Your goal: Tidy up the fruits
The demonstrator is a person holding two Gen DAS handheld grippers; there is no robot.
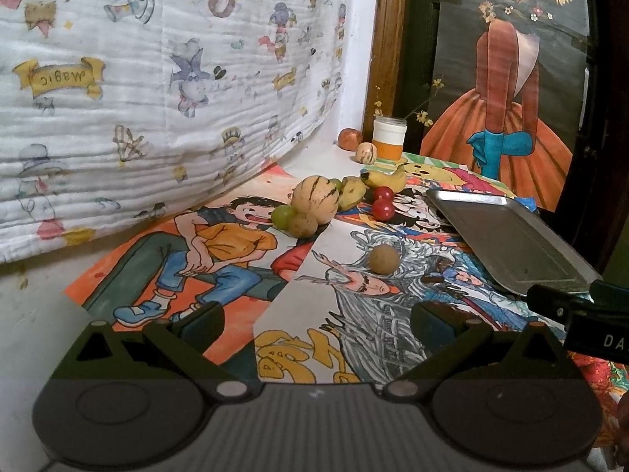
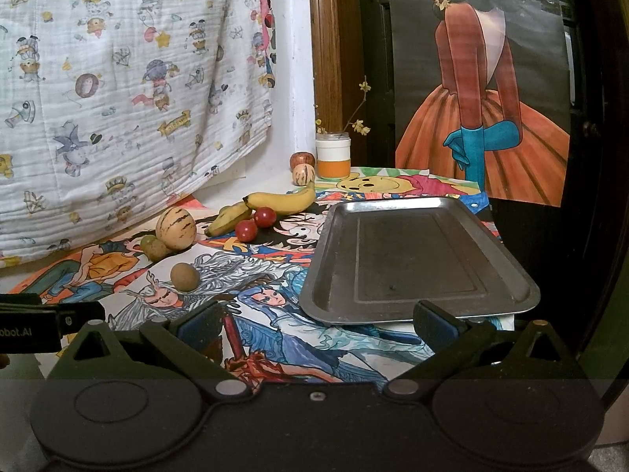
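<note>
The fruits lie in a loose group on the counter (image 2: 275, 348), which is covered with coloured cartoon drawings. A striped melon (image 2: 175, 227) touches a green grape (image 2: 146, 242) and a small brown fruit (image 2: 156, 249); to the right are two bananas (image 2: 281, 201) and two red cherries (image 2: 255, 223). One round brown fruit (image 2: 184, 276) lies alone, nearer. A metal tray (image 2: 416, 261) stands on the right with nothing in it. Far behind, a white and orange jar (image 2: 333, 155) stands beside an apple (image 2: 302, 160) and a small striped fruit (image 2: 303, 175). A printed blanket (image 1: 118, 98) at the left shows the word "magic" mirrored. The left gripper (image 1: 316, 324) and right gripper (image 2: 316, 320) both have fingers wide apart, holding nothing. The left gripper's side reads "obot.AI".
</note>
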